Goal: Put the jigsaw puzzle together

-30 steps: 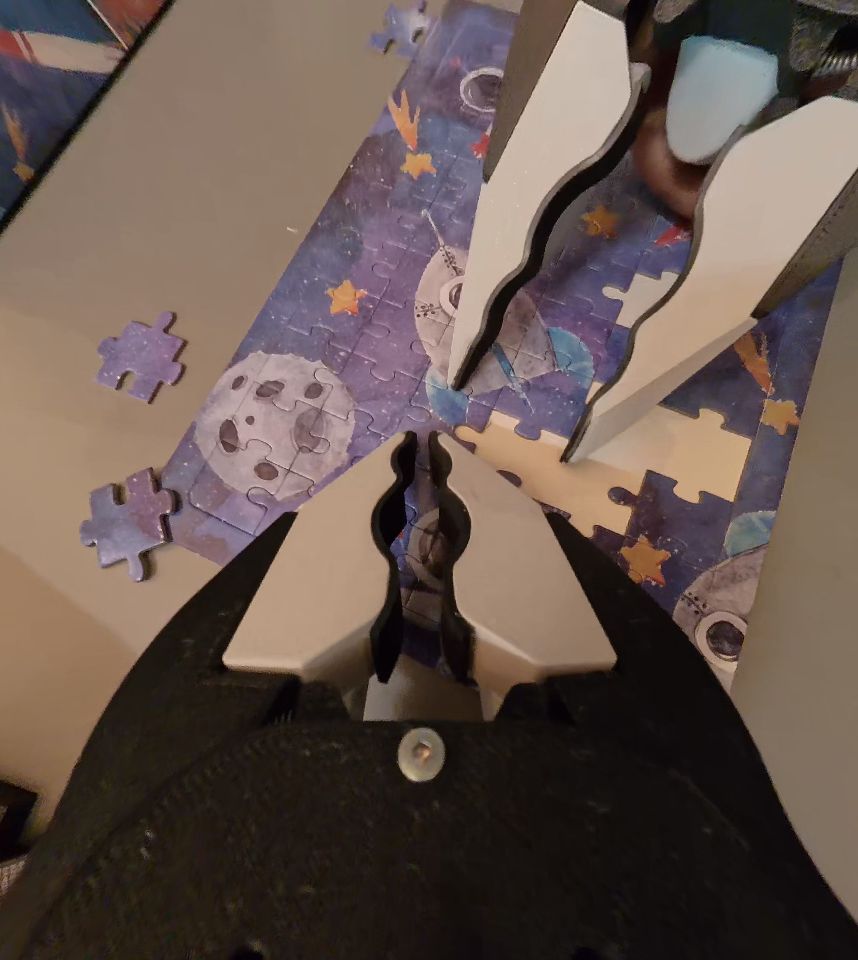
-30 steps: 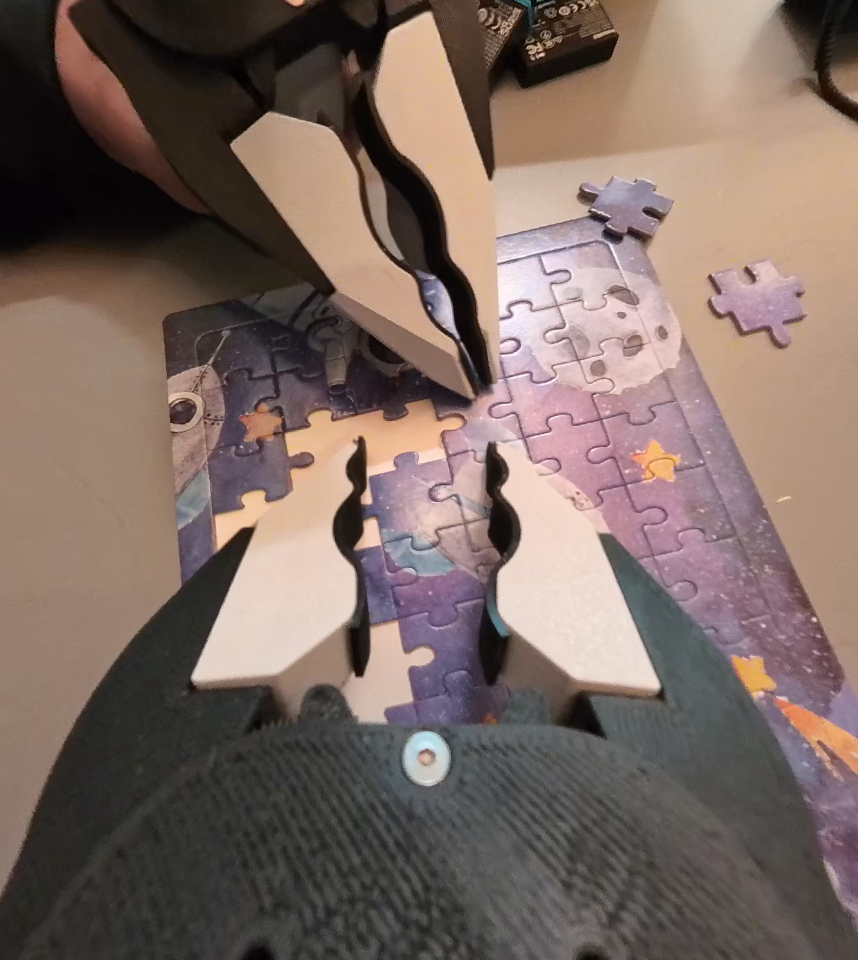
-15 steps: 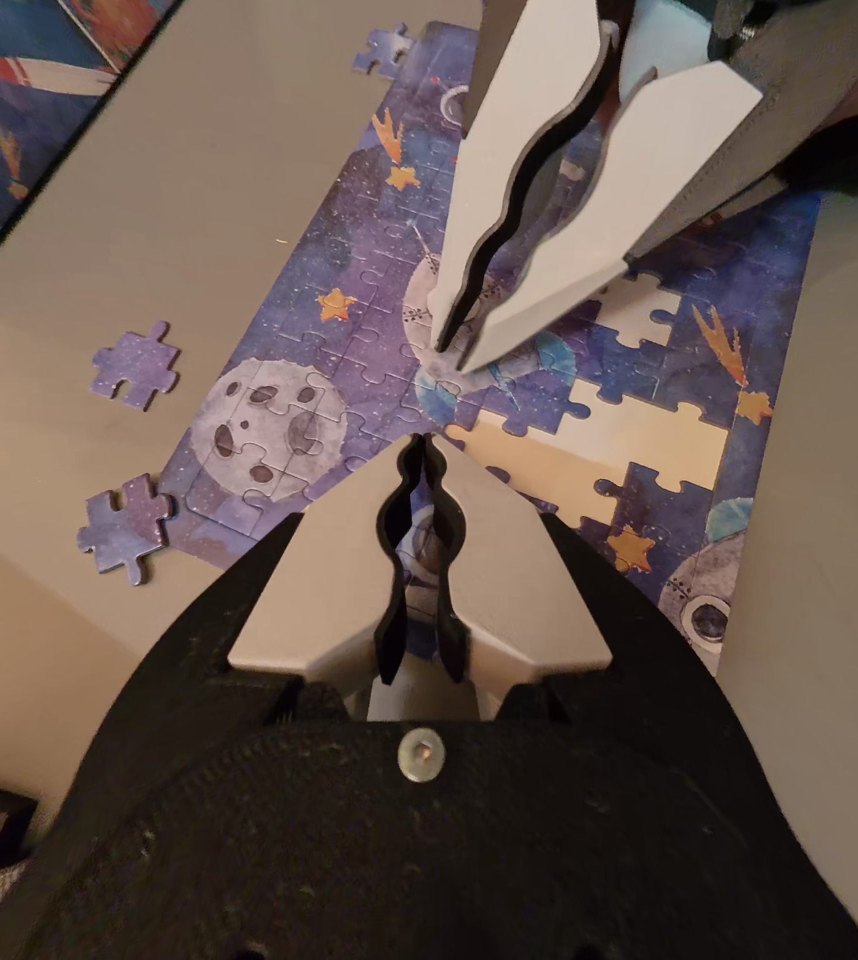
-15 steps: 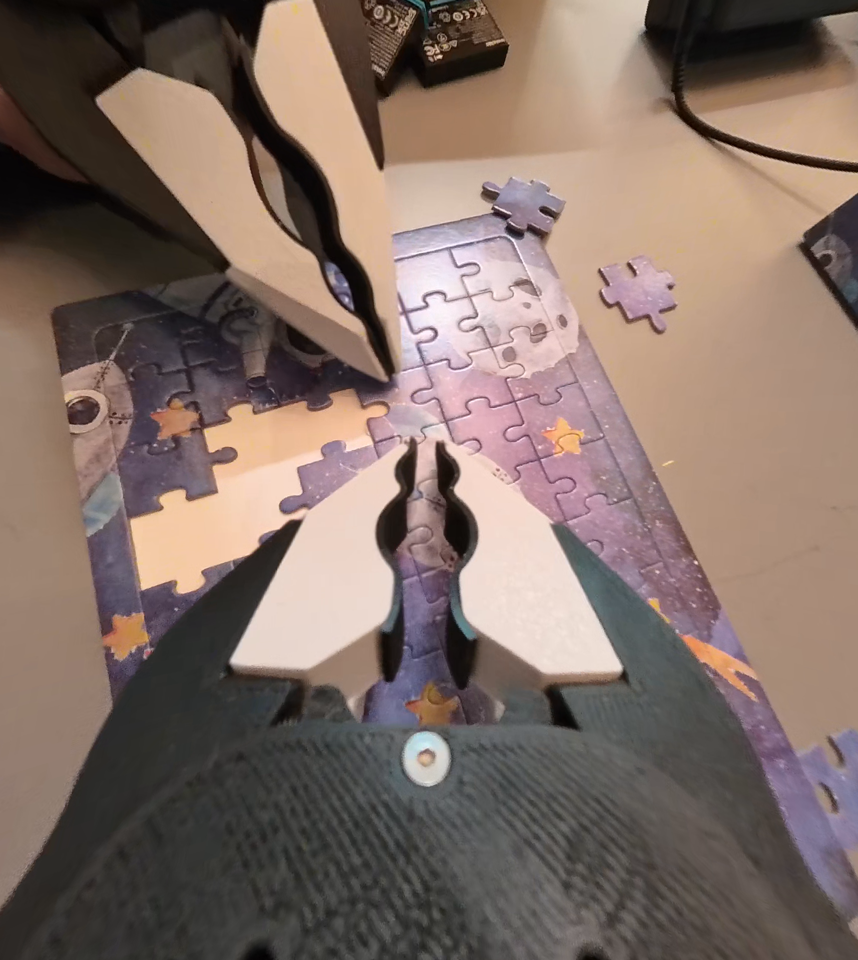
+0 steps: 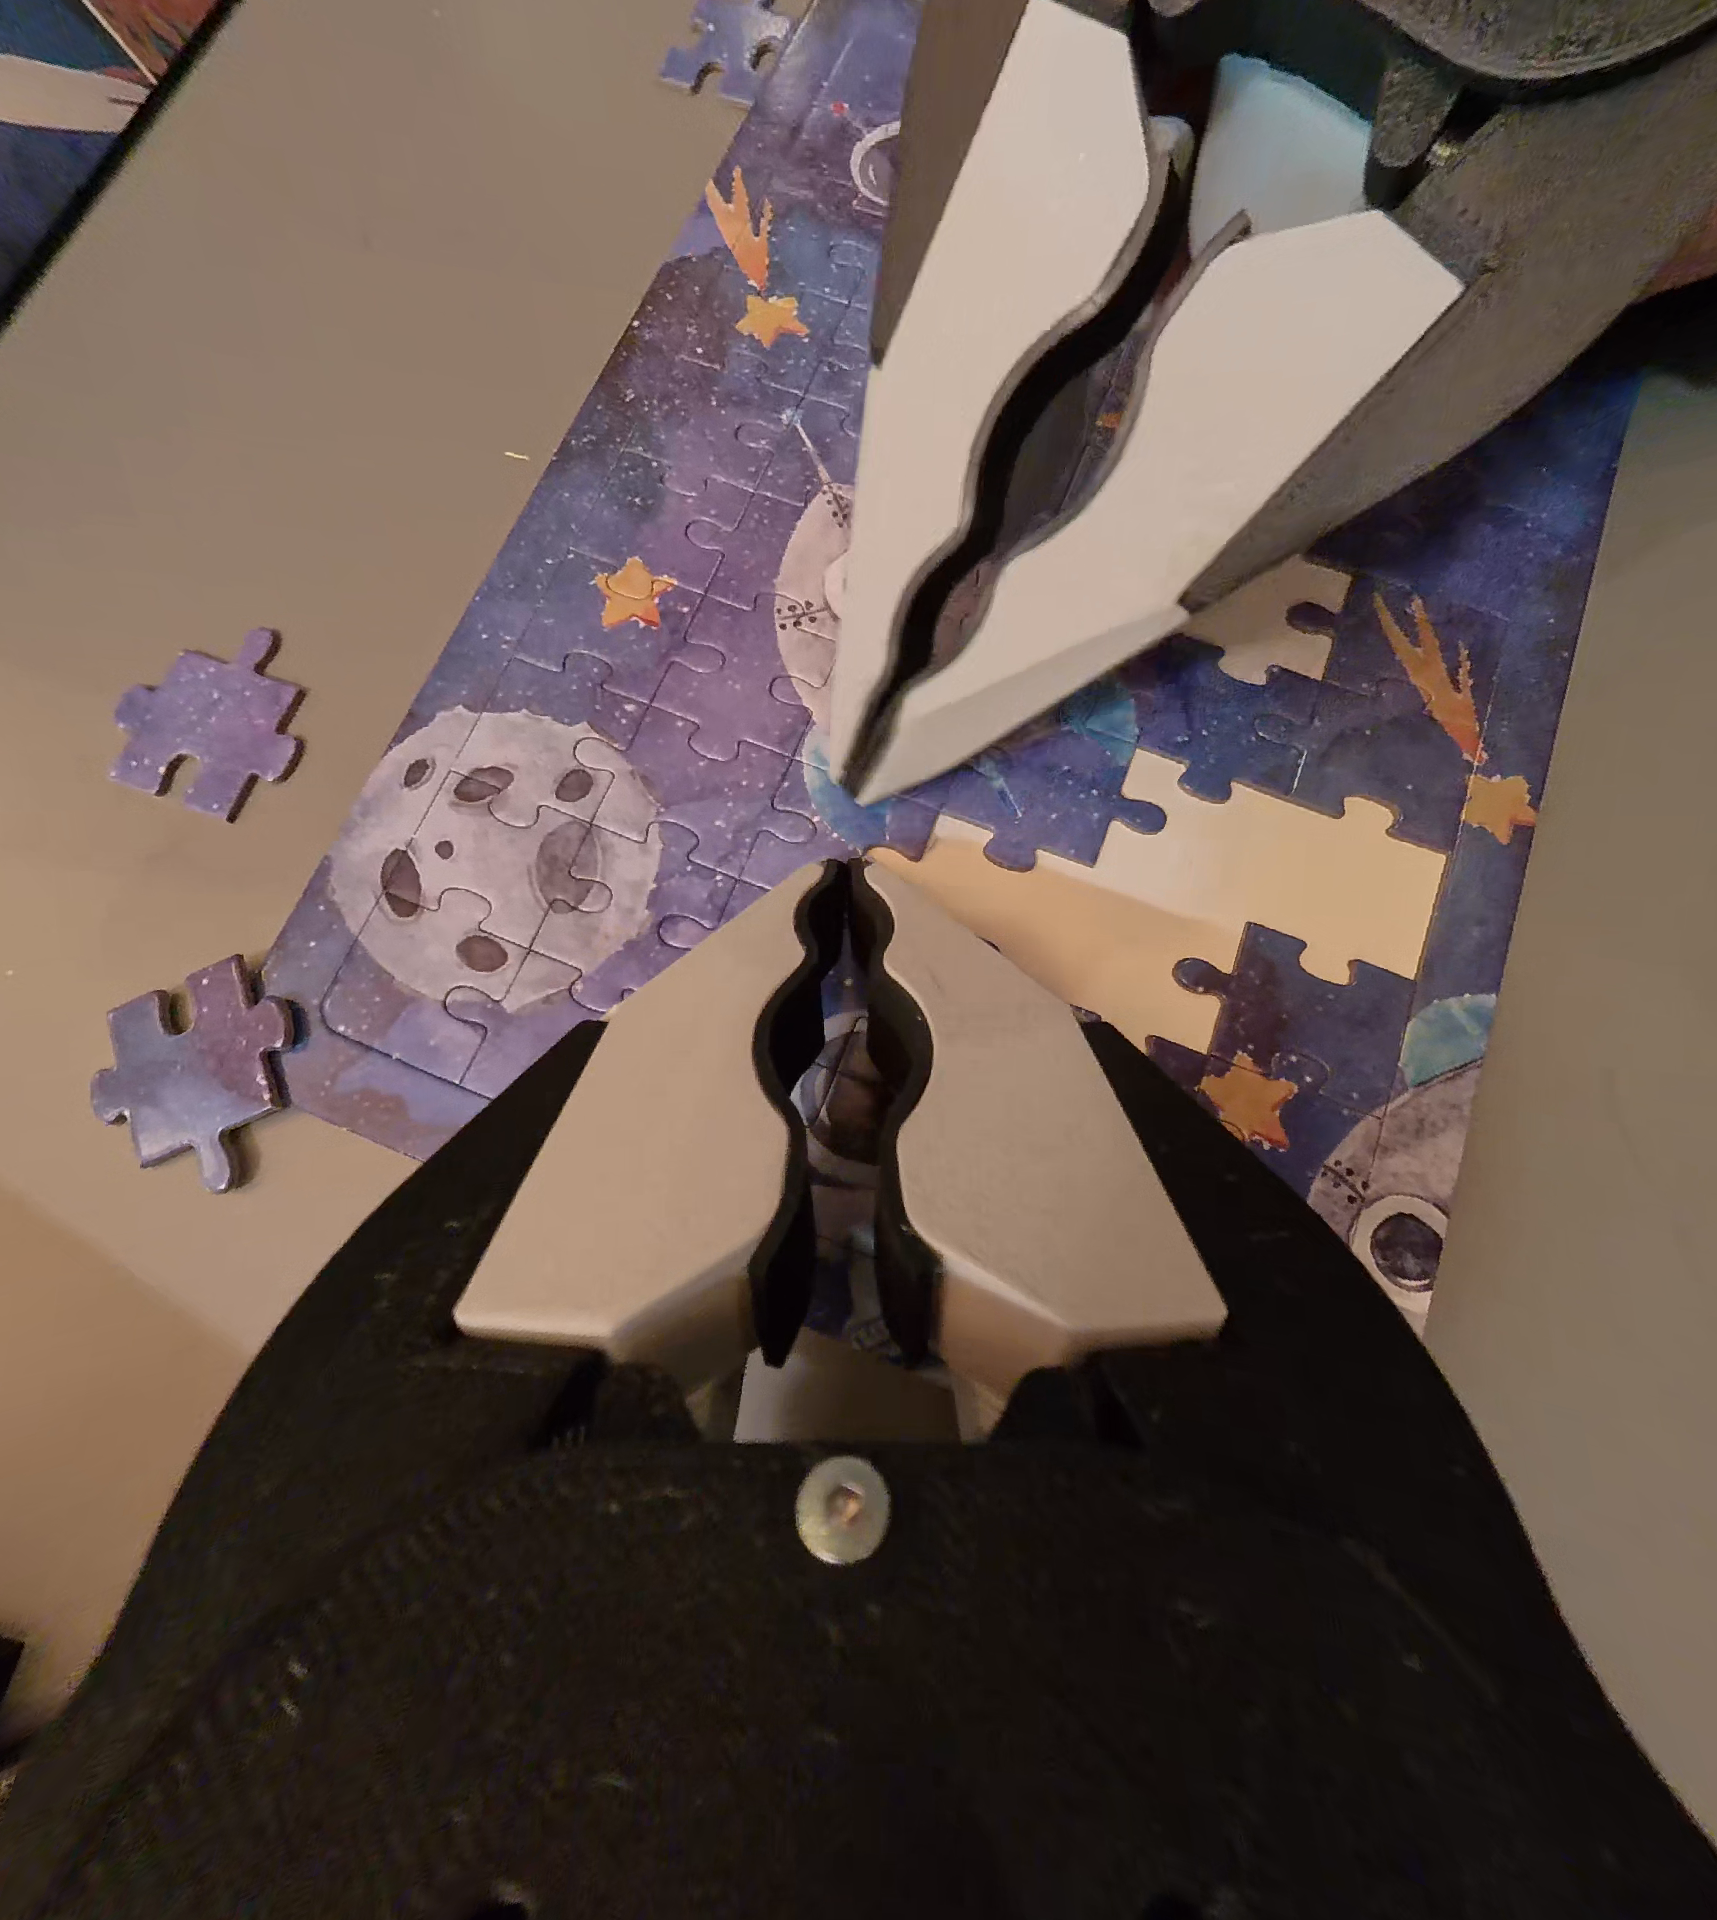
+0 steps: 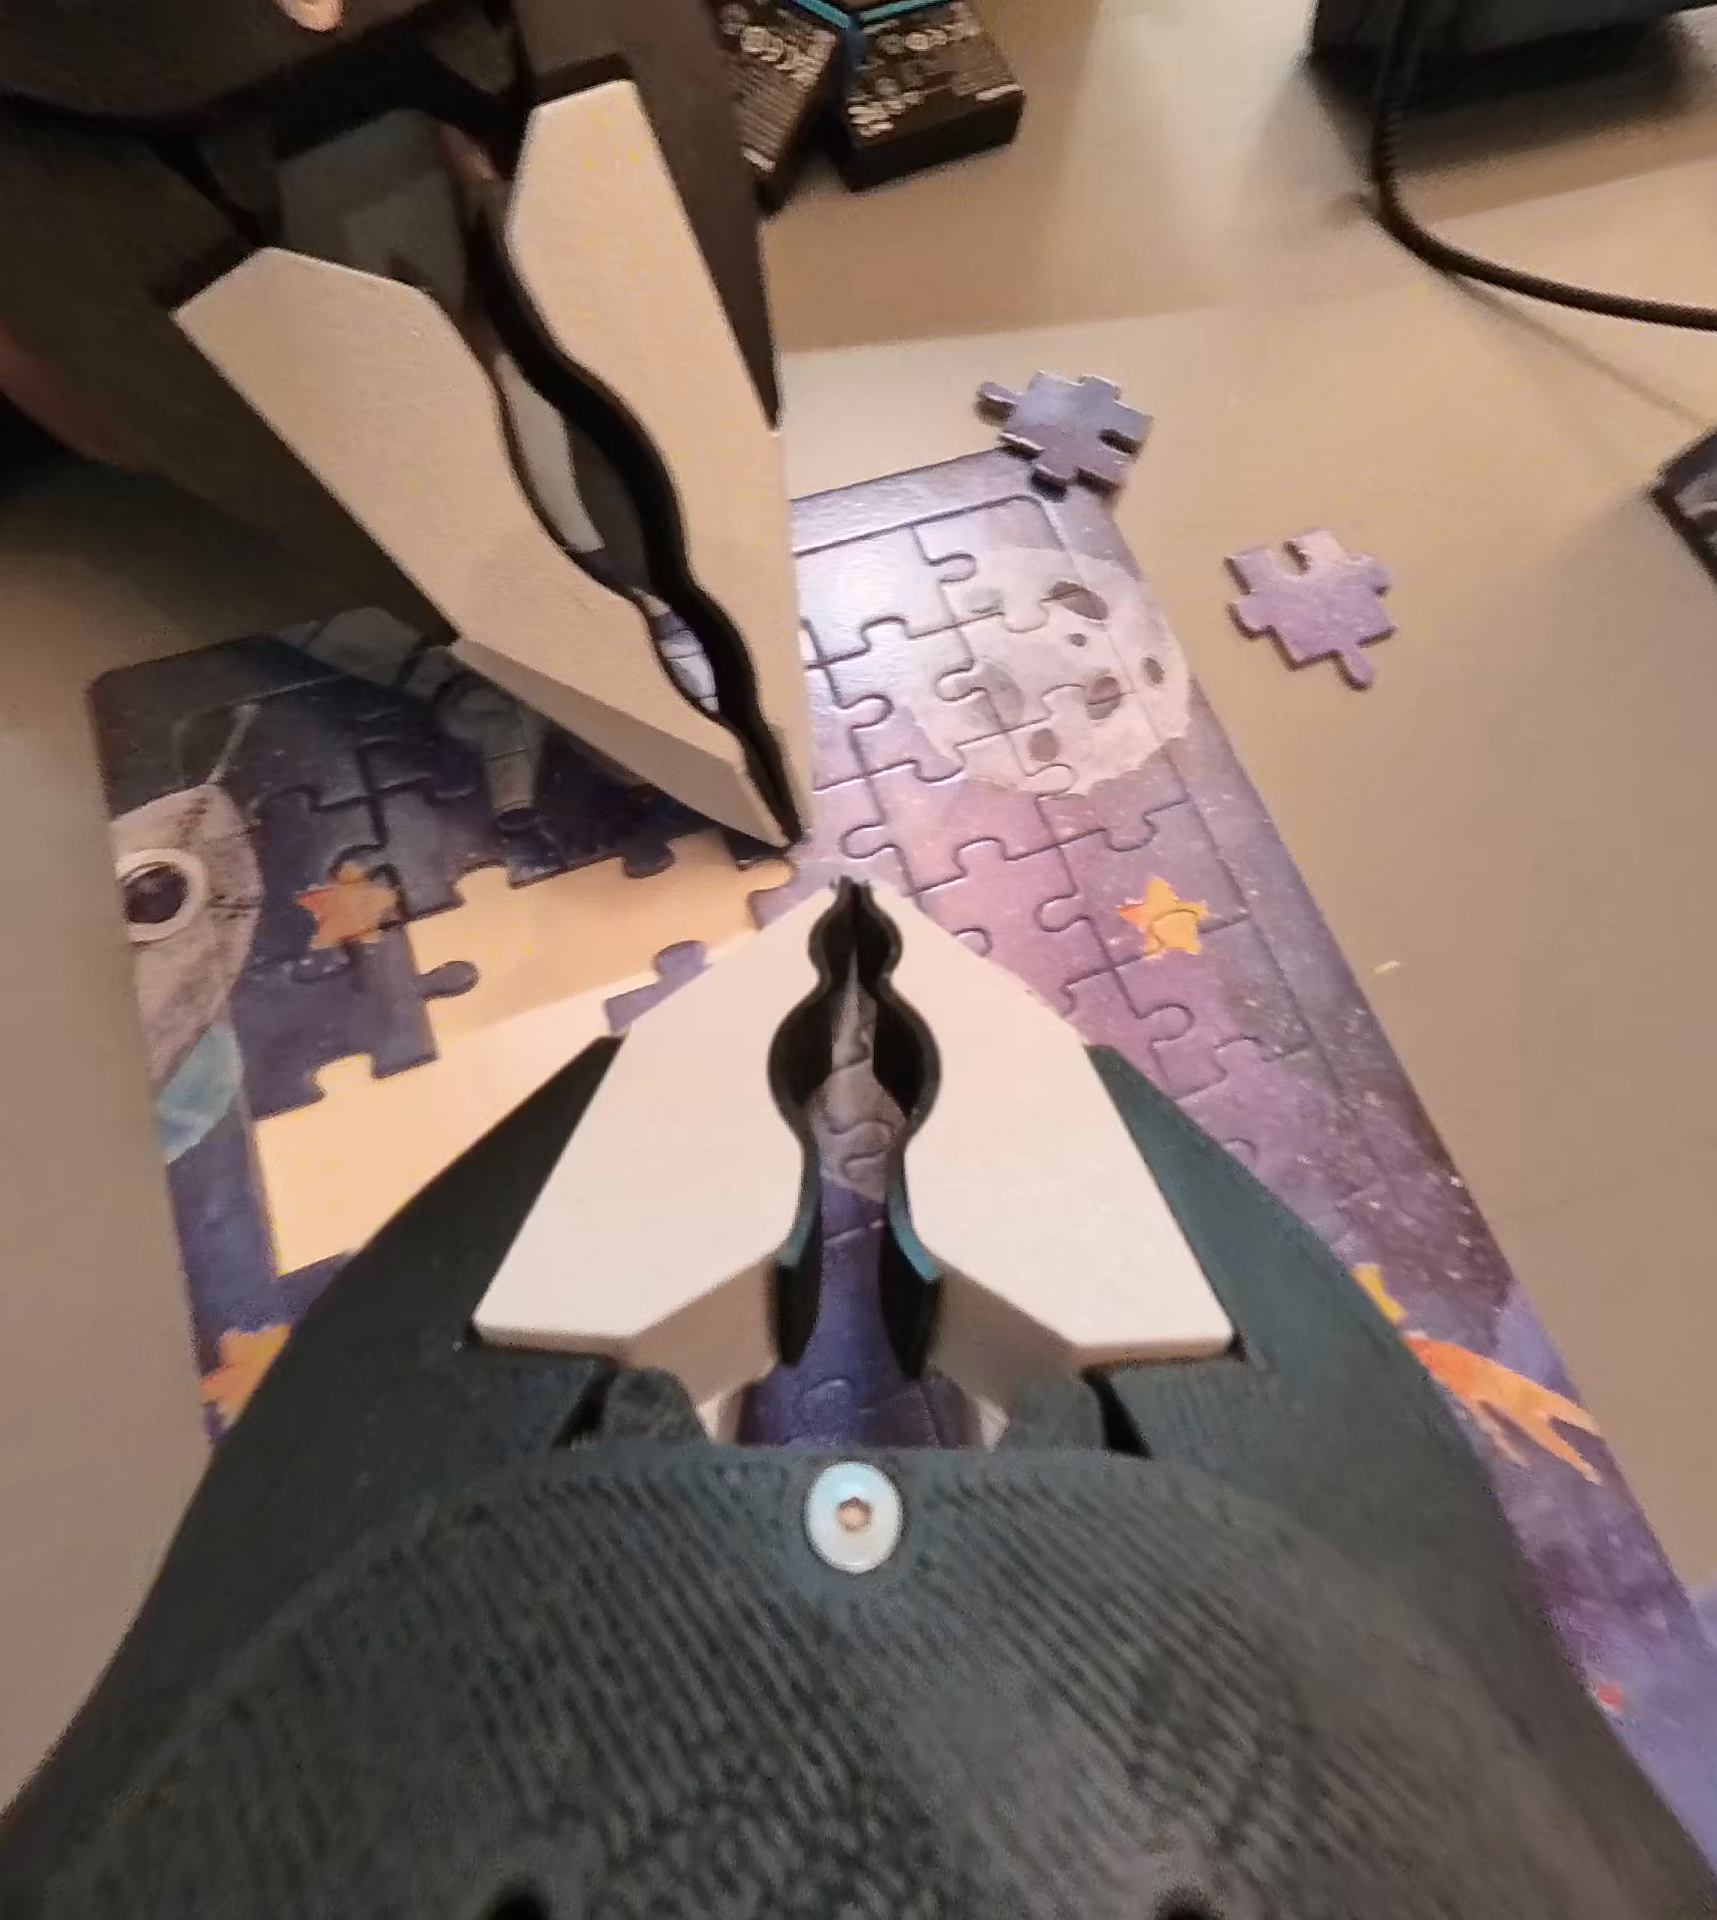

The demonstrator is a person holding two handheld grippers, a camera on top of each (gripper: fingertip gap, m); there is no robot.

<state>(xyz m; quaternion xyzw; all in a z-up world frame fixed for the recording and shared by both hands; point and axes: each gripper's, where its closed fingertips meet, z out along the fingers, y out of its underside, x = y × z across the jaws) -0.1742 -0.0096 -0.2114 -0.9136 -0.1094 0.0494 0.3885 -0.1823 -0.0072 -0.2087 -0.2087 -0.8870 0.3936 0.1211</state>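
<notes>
Right gripper [image 6: 849,891] fingers now closed, seemingly empty, over puzzle [image 6: 1093,831].

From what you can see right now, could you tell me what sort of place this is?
Probably a desk or work table indoors, though little of the room shows: a plain grey tabletop, a dark cable with small black boxes at its far edge, and a space-themed jigsaw puzzle laid flat.

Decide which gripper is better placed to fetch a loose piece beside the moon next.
Probably left: the left gripper is near both loose pieces; from the right gripper they lie beyond the moon.
</notes>
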